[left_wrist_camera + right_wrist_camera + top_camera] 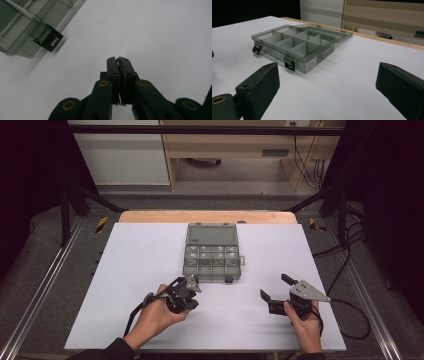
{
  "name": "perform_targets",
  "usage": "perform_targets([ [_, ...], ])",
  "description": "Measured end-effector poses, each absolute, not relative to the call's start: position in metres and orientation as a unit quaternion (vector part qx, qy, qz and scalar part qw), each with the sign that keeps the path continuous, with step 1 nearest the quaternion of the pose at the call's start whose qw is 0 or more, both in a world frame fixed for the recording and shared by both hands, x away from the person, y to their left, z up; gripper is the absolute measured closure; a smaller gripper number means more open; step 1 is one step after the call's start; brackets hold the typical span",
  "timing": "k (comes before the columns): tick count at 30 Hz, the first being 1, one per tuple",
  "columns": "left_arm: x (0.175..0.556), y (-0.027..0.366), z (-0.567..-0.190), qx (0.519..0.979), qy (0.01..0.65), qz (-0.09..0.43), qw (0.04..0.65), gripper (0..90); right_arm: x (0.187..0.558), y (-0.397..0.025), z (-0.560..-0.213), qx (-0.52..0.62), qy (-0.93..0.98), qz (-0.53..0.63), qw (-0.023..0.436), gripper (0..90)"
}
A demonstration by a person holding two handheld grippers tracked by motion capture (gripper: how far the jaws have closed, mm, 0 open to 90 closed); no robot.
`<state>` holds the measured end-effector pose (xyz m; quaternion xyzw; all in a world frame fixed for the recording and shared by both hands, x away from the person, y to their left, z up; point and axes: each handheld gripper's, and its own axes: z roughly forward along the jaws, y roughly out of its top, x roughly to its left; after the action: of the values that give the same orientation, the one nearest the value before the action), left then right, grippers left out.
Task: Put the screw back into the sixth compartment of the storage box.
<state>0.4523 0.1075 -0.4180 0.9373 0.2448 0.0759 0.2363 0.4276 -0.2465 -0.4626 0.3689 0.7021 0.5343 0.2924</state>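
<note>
1. A smoky-grey compartment box (pixel 212 255) lies at the middle of the white table (pixel 125 270), its lid (pixel 212 235) folded flat open behind it.
2. The left gripper (pixel 192 282) sits just in front of the box's near left corner; in the left gripper view its jaws are pressed together, a thin sliver caught between them, too small to tell what.
3. One black latch (pixel 48 37) of the box shows beside that gripper.
4. The right gripper (pixel 275 287) rests on the table to the right of the box, well apart from it, jaws spread wide and holding nothing.
5. Small parts lie in the box's far compartments, too small to identify.
</note>
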Motion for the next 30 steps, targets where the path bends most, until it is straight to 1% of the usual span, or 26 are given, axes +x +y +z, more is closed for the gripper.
perform_targets([
  [16, 0.474, 0.107, -0.402, 0.909, 0.278, 0.101, 0.292, 88.0, 0.427, -0.246, -0.463, 0.368, 0.703, 0.535, 0.289, 5.3],
  [24, 0.485, 0.098, -0.392, 0.905, 0.276, 0.111, 0.303, 88.0, 0.428, -0.246, -0.462, 0.366, 0.703, 0.537, 0.289, 5.3],
  [27, 0.491, 0.094, -0.391, 0.902, 0.279, 0.118, 0.308, 88.1, 0.428, -0.247, -0.462, 0.368, 0.702, 0.538, 0.288, 5.3],
  [30, 0.497, 0.090, -0.394, 0.899, 0.283, 0.113, 0.315, 88.0, 0.428, -0.247, -0.462, 0.366, 0.702, 0.538, 0.288, 5.3],
])
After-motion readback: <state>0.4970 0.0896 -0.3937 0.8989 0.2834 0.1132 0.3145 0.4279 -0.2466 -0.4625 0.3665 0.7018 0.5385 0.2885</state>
